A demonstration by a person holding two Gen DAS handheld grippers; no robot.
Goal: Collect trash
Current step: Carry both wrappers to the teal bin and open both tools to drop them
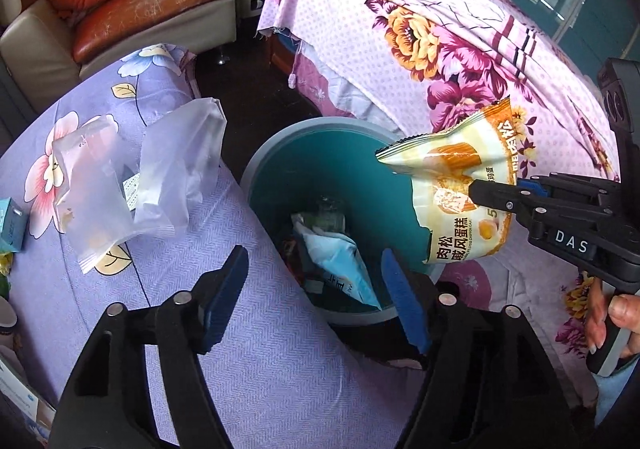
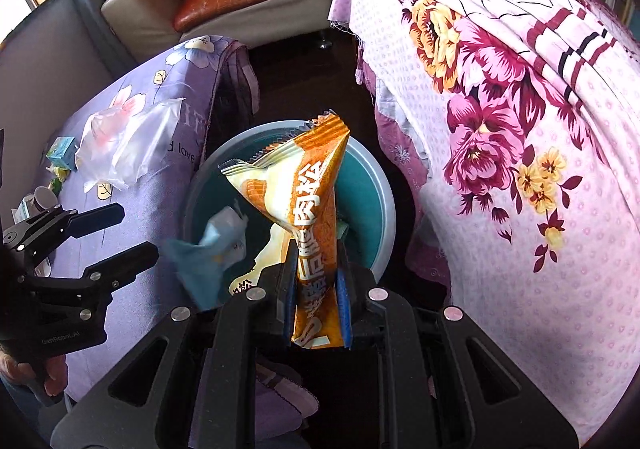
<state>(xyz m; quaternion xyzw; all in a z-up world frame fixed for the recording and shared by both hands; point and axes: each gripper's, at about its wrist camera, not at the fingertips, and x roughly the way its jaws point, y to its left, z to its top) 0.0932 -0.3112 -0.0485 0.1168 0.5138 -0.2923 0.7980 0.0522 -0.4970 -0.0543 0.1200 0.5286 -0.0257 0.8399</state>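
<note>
- An orange and cream snack wrapper [image 2: 308, 209] is being pinched near its lower end by the right gripper [image 2: 318, 305], whose blue pads are pressing on both faces.
- The wrapper's long axis is being held along the gripper's fingers, its crimped, serrated end pointing away from them, above the teal trash bin [image 2: 376, 205].
- Large Chinese characters are printed on the wrapper; in the left wrist view they read "肉松戚风蛋糕" on the wrapper [image 1: 464, 205], with small Latin text beside them that is too small to read.
- "DAS" is lettered on the right gripper's body [image 1: 494, 195] as seen from the left.
- A light blue wrapper [image 1: 344, 265] is lying inside the bin [image 1: 280, 153], among other litter.
- The left gripper [image 1: 316, 273] is being held wide above the bin's near rim, with nothing between its jaws.
- "GenRoboLAI" appears to be marked on the left gripper [image 2: 132, 233] in the right wrist view.
- Clear plastic bags [image 1: 132, 177] are lying on the lilac floral cloth [image 1: 240, 349] beside the bin.
- A pink floral cloth [image 2: 520, 129] is draped on the bin's other side.
</note>
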